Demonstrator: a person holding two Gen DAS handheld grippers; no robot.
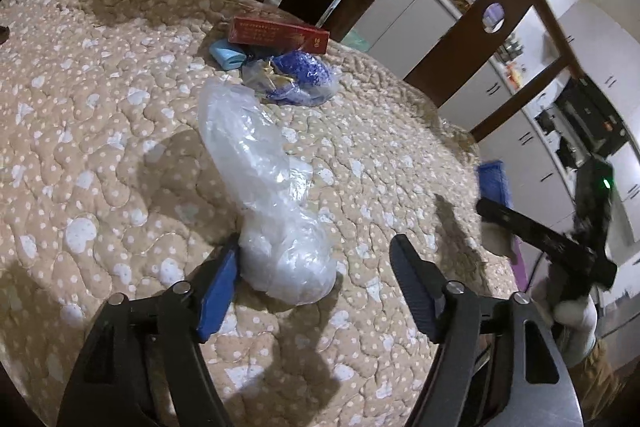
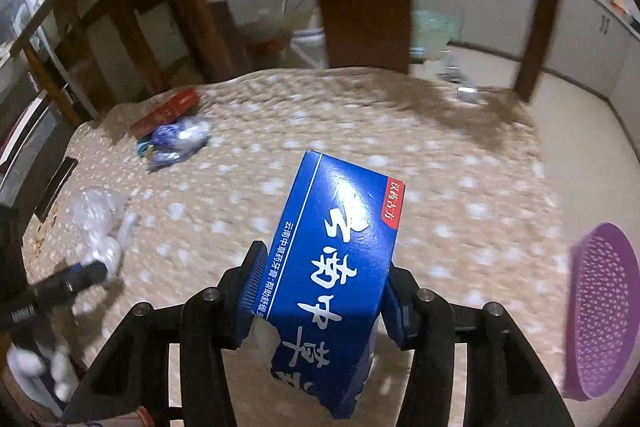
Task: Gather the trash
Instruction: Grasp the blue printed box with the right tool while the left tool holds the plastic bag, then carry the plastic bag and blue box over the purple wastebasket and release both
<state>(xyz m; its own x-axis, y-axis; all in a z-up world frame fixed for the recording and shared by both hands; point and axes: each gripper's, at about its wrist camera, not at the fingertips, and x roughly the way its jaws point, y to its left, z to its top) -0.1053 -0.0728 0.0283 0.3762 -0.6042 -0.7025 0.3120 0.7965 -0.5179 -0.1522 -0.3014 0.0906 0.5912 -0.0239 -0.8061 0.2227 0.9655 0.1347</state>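
Observation:
My left gripper [image 1: 316, 259] is open, its jaws wide apart over a crumpled clear plastic bag [image 1: 264, 187] that lies on the quilted beige table cover; the bag touches the left finger. Farther back lie a red box [image 1: 278, 35], a light blue piece [image 1: 226, 55] and a blue-and-clear wrapper [image 1: 304, 79]. My right gripper [image 2: 320, 287] is shut on a blue toothpaste box [image 2: 340, 255] with white Chinese lettering and holds it above the table. It shows in the left wrist view at the right edge [image 1: 494, 183]. The plastic bag [image 2: 100, 223] and red box [image 2: 168, 111] also show at left.
A purple perforated basket [image 2: 604, 311] stands at the right edge of the table. Dark wooden chair backs [image 1: 492, 39] stand around the far side. White cabinets [image 1: 520, 131] line the wall behind. The quilted cover [image 1: 100, 131] spreads to the left.

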